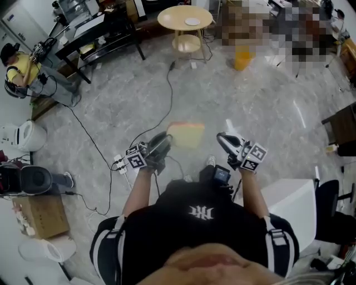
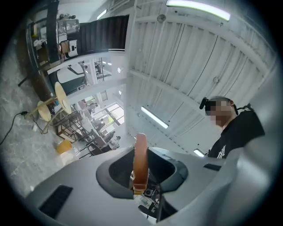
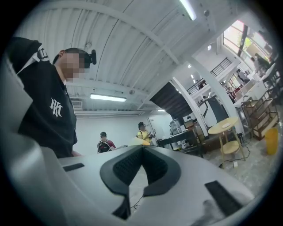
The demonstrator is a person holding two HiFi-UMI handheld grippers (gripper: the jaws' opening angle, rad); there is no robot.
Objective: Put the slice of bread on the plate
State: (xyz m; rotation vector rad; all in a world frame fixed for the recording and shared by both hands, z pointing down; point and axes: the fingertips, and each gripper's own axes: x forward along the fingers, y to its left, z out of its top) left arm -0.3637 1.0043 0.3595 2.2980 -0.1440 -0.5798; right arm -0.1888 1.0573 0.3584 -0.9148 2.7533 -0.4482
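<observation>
A pale square slice of bread (image 1: 186, 135) is held in the air above the floor, in front of the person. My left gripper (image 1: 166, 142) is shut on its left edge. In the left gripper view the bread (image 2: 140, 160) shows edge-on, brown crust upright, clamped between the jaws. My right gripper (image 1: 223, 138) hovers just right of the slice, apart from it; its pads (image 3: 142, 150) meet at the tips with nothing between them. A white plate (image 1: 192, 21) lies on a round wooden table (image 1: 172, 16) far ahead, and the same table (image 3: 219, 128) shows in the right gripper view.
A yellow bin (image 1: 243, 58) stands right of the round table. A black bench (image 1: 103, 36) is at the back left, a person in yellow (image 1: 19, 67) beside it. A cable (image 1: 168, 94) and power strip (image 1: 119, 163) lie on the floor. A white tabletop (image 1: 295, 203) is at lower right.
</observation>
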